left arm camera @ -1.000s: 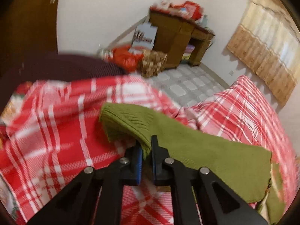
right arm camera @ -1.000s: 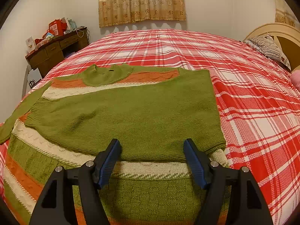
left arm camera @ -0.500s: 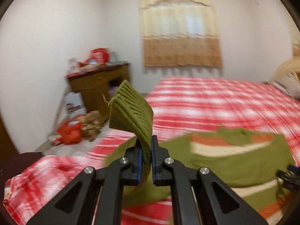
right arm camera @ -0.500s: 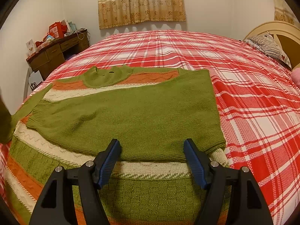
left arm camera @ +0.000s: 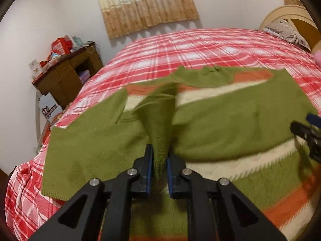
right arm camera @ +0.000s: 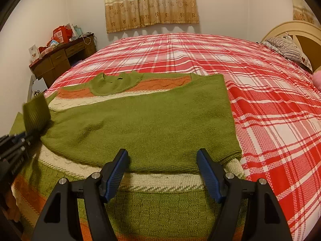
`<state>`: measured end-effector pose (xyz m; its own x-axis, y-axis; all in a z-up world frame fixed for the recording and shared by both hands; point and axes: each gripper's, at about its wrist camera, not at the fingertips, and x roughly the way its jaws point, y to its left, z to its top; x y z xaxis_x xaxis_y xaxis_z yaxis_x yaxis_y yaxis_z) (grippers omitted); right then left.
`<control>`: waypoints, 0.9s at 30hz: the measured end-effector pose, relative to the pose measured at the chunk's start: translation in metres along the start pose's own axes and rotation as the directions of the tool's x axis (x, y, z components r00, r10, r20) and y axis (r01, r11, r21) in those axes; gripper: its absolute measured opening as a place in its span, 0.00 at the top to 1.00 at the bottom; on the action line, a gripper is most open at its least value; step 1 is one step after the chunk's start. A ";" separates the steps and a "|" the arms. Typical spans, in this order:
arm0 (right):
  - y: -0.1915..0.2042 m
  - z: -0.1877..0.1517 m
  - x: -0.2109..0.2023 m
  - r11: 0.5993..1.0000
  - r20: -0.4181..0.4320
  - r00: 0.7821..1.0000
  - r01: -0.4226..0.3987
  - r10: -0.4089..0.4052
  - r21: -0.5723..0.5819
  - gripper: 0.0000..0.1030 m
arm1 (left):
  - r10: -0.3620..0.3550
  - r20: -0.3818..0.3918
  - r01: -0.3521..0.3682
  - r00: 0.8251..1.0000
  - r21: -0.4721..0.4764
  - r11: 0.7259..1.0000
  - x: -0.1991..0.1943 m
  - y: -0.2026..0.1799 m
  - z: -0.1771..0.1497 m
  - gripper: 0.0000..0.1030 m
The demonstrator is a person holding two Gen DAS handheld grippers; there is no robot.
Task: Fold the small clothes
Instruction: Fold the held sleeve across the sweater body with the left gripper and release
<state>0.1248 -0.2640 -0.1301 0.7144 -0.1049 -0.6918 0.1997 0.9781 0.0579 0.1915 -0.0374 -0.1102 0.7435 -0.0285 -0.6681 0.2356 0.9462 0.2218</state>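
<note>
**A sleeve is carried across a knitted sweater on a checked bed**

The green, orange and cream sweater (right arm camera: 144, 120) is spread flat on the red plaid bed (right arm camera: 260, 92), one sleeve already laid across its chest. The other sleeve's ribbed cuff (left arm camera: 159, 156) is seen between the blue pads of the left tongs (left arm camera: 159, 168), whose jaws have just been opening; whether the pads still bite cannot be told through the blur. The right tongs (right arm camera: 162, 172) are held wide apart above the hem, with nothing gripped. The knit is judged soft, floppy and fairly light, likely to stretch and sag if lifted by one point; hold is best taken at the firmer ribbed cuffs, hem or shoulder seams.
</note>
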 end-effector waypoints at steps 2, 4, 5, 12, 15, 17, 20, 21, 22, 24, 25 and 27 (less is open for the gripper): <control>0.000 0.000 0.000 1.000 -0.004 1.000 0.001 -0.001 -0.003 0.29 | -0.036 -0.020 0.035 0.999 -0.036 0.999 -0.010 0.010 -0.004 0.38; 0.001 0.001 0.001 1.000 -0.012 1.000 -0.004 0.004 -0.005 0.28 | -0.028 -0.004 0.028 1.000 -0.090 0.996 -0.019 0.024 -0.009 0.08; 0.001 0.001 0.002 1.000 -0.015 1.000 -0.006 0.006 -0.006 0.27 | -0.020 0.029 0.023 0.999 -0.122 0.992 -0.028 0.034 -0.016 0.07; 0.032 0.014 -0.028 0.977 0.022 0.979 -0.205 0.204 0.060 0.27 | 0.106 0.030 -0.096 0.994 -0.242 0.966 -0.031 0.078 -0.051 0.07; 0.086 0.023 -0.026 0.947 -0.016 0.947 -0.321 0.321 -0.019 0.27 | 0.091 -0.021 -0.092 0.996 -0.328 0.940 -0.012 0.086 -0.063 0.08; 0.113 0.025 -0.014 0.937 -0.053 0.938 -0.346 0.344 -0.054 0.27 | 0.058 -0.030 -0.066 0.998 -0.381 0.922 -0.006 0.091 -0.069 0.07; 0.150 0.026 0.012 0.938 -0.103 0.940 -0.334 0.325 -0.090 0.27 | 0.048 -0.022 -0.053 0.999 -0.398 0.916 -0.006 0.092 -0.071 0.06; 0.163 0.025 0.023 0.936 -0.129 0.937 -0.337 0.323 -0.101 0.27 | 0.049 -0.016 -0.052 0.999 -0.396 0.917 -0.005 0.090 -0.071 0.05; 0.169 0.024 0.030 0.936 -0.145 0.938 -0.332 0.315 -0.114 0.29 | 0.051 -0.014 -0.053 0.999 -0.394 0.917 -0.005 0.088 -0.071 0.05; 0.187 0.019 0.032 0.940 -0.115 0.962 -0.268 0.248 -0.213 0.41 | 0.050 -0.017 -0.053 0.999 -0.388 0.920 -0.005 0.085 -0.070 0.02; 0.190 0.020 0.032 0.929 -0.115 0.959 -0.279 0.258 -0.242 0.58 | 0.048 -0.018 -0.051 0.999 -0.385 0.922 -0.003 0.084 -0.070 0.01; 0.199 0.019 0.027 0.914 -0.119 0.958 -0.283 0.259 -0.290 0.77 | 0.045 -0.019 -0.049 0.999 -0.381 0.923 -0.003 0.086 -0.070 0.00</control>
<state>0.1967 -0.0758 -0.1242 0.6566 0.1745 -0.7338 -0.2144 0.9759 0.0402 0.1662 0.0662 -0.1387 0.7411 0.0202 -0.6711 -0.0572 0.9978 -0.0331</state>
